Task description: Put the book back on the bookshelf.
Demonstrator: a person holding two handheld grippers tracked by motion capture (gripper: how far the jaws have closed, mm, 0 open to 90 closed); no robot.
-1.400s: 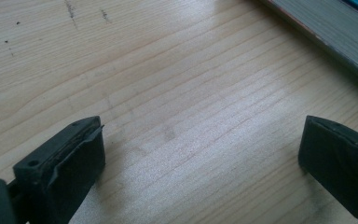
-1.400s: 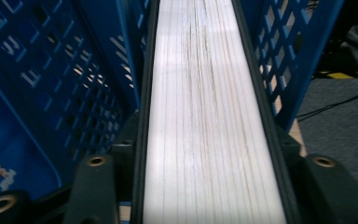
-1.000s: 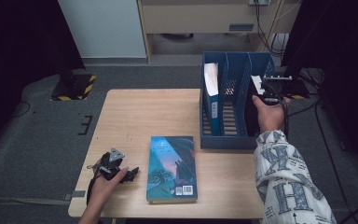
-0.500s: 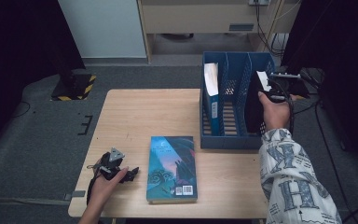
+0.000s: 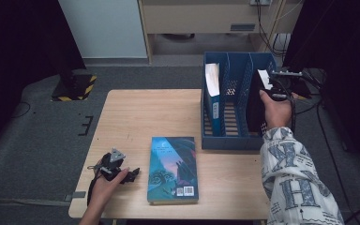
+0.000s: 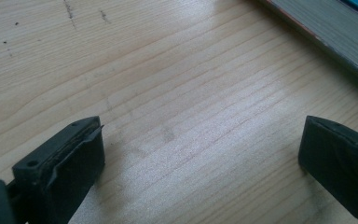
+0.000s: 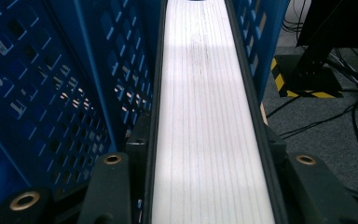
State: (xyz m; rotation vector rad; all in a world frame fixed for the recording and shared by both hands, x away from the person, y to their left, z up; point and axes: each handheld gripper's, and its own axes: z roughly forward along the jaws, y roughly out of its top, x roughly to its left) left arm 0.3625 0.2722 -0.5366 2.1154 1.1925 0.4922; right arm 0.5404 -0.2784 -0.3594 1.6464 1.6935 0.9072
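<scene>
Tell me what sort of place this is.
Probably a lab or recording studio rather than a home: a small pale wooden table stands on grey carpet, with loose black cables and a black stand with a yellow-and-black striped base around it.

A teal-covered book (image 5: 172, 168) lies flat on the wooden table (image 5: 136, 117)

My right tool (image 5: 271, 84) holds a book (image 5: 254, 105) upright in the rack's (image 5: 229, 140) right compartment at the desk's (image 5: 136, 112) far right, another book (image 5: 173, 168) lying flat beside my left tool (image 5: 132, 176).
</scene>
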